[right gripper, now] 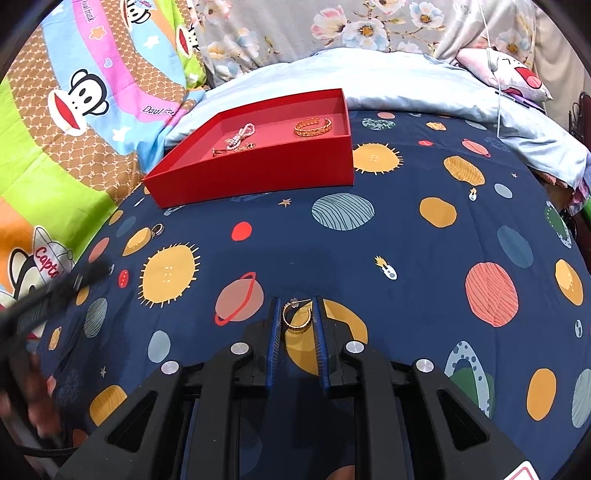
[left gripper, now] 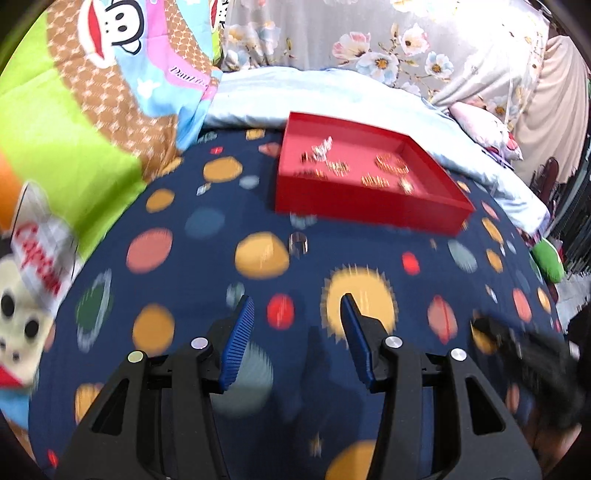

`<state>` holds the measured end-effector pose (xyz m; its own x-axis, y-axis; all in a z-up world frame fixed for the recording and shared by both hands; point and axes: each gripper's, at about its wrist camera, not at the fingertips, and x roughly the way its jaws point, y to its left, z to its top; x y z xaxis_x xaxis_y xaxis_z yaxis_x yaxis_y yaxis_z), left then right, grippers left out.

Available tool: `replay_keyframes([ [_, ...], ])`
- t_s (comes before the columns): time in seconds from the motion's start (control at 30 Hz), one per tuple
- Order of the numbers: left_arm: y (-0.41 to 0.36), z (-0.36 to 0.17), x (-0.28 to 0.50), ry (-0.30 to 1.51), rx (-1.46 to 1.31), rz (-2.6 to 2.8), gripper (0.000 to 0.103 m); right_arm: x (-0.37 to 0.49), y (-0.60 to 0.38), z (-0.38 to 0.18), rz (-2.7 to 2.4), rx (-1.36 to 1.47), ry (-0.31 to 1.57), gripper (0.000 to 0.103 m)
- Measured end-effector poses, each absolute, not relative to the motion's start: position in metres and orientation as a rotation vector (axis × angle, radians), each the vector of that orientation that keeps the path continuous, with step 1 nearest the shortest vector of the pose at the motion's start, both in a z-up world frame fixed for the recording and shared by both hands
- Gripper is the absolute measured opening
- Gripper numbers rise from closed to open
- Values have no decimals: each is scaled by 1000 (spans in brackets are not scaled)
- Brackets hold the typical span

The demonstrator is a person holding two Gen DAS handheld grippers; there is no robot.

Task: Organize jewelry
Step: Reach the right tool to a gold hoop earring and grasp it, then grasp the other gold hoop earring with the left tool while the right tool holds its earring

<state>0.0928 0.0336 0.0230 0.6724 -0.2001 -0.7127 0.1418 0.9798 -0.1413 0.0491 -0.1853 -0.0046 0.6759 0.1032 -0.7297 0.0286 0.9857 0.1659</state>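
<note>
While the right gripper [right gripper: 297, 310] has its jaws narrowed onto a gold hoop earring [right gripper: 296, 320], pads touching both sides, the earring sits low over the navy planet-print bedspread [right gripper: 406, 229]. Left gripper [left gripper: 297, 306]: jaws half open, nothing between them. Red tray [right gripper: 258, 166] on the bed: 1 gold bangle [right gripper: 313, 126], 1 pink bead strand [right gripper: 241, 136]. 1 ring [right gripper: 157, 229] lies near the tray's front corner

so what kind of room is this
Most likely a bedroom, with the work done on a bed: a navy planet-print bedsheet covers the surface, a cartoon-monkey quilt is bunched at the left, and a pale pink pillow lies by floral fabric behind.
</note>
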Motion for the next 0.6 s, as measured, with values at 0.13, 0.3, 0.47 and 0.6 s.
replay_keyframes([
  [0.13, 29, 22, 133, 816, -92, -185, 47, 48, -186, -4, 58, 186, 831, 16],
  [0.3, 21, 12, 160, 834, -77, -172, 45, 47, -186, -2, 74, 198, 828, 16],
  [0.47, 11, 5, 168, 841, -26, -161, 42, 50, -189, 1, 84, 222, 824, 16],
  [0.6, 8, -2, 172, 858, 3, -155, 32, 50, -192, 1, 85, 234, 825, 16],
])
